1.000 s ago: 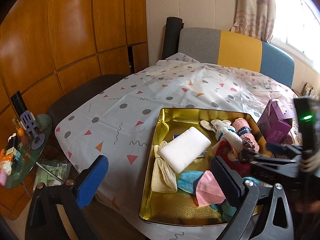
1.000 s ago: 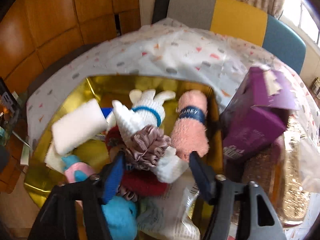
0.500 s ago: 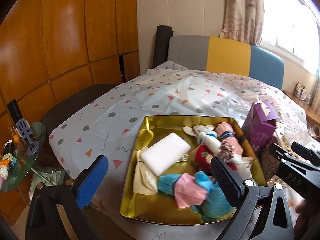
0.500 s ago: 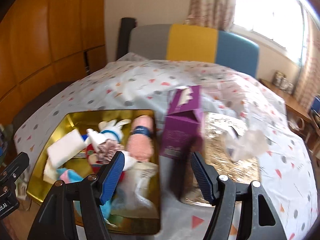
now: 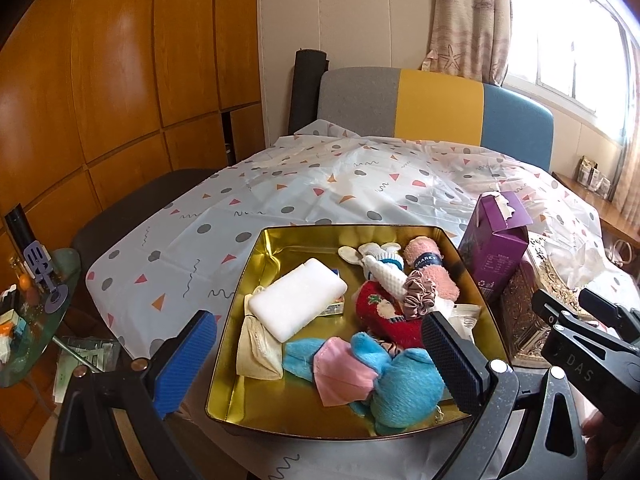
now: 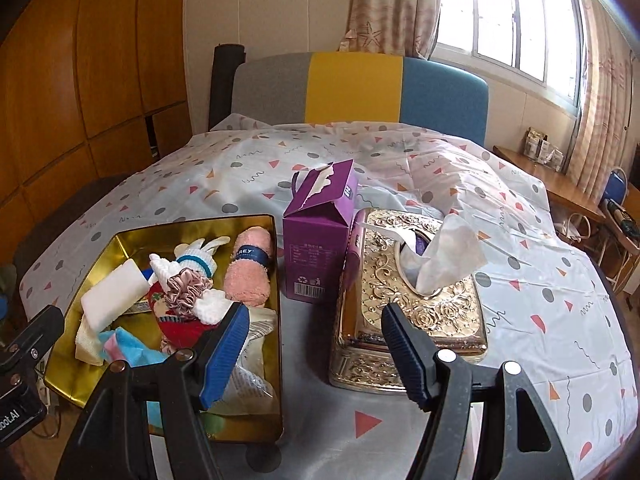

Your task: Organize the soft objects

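Soft things lie heaped in the gold tray (image 5: 236, 304) on the desk (image 6: 520, 280): a white sponge block (image 5: 298, 304), a rolled pink towel (image 6: 250, 270), a white knitted bunny (image 5: 380, 264), a satin scrunchie (image 6: 186, 290), a red sock (image 5: 380, 316), a pink mask (image 5: 342, 374) and a blue plush (image 5: 404, 384). Both tools are empty with jaws wide. The left tool (image 5: 320, 364) hangs over the tray's near edge. The right tool (image 6: 316, 346) sits between the tray and the ornate gold tissue box (image 6: 412, 292), with a purple carton (image 6: 318, 240) just beyond.

The pile looks nearly gathered, so the step in hand is probably a check for strays or a tidy-up inside the tray. To do it well, the person should come down from above on one item at a time and close on its bulk, not on a loose edge. The scrunchie rests on the bunny and sock and could drag them along. A crinkly clear packet (image 6: 250, 376) at the tray's near right corner may slip from the pads.

A second ago the right tool was low over the scrunchie and bunny, with the pile filling its view. It has since pulled back and swung right, so the tissue box and open desk now show. The left tool has also risen, and the scrunchie stays in the tray.
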A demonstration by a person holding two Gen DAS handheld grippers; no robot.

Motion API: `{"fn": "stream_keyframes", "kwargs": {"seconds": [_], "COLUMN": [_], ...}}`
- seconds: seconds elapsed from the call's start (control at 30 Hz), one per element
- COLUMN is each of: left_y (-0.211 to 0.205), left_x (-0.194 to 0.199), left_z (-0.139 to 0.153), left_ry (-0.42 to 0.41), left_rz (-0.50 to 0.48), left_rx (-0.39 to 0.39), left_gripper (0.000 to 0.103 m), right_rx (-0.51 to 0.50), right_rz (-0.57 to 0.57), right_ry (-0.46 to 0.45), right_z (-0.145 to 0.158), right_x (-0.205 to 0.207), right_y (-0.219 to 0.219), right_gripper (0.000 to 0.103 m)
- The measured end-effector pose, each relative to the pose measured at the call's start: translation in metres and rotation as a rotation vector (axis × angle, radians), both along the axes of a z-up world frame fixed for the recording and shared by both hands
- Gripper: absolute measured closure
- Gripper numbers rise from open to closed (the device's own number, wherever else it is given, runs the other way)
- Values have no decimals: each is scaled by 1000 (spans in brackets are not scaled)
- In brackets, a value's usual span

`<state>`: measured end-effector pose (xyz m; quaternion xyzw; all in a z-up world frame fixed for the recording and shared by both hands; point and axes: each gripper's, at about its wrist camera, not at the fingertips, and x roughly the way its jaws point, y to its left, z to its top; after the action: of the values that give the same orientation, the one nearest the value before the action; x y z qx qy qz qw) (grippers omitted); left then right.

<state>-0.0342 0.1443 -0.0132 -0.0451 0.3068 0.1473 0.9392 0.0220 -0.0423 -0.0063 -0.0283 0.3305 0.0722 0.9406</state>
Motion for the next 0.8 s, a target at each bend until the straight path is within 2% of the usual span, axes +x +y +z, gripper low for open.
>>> {"fn": "stream_keyframes", "kwargs": {"seconds": [0.8], "left_y": [4], "left_x": [-4], "left_z": [0], "left_ry": [3], "left_rz": [32], "left_rx": [12], "left_gripper": [0], "right_rx": [8], "right_rz": [16], "right_ry": [-1], "right_z": [1], "right_x": [-4], "right_y": [4], "right_gripper": [34]}}
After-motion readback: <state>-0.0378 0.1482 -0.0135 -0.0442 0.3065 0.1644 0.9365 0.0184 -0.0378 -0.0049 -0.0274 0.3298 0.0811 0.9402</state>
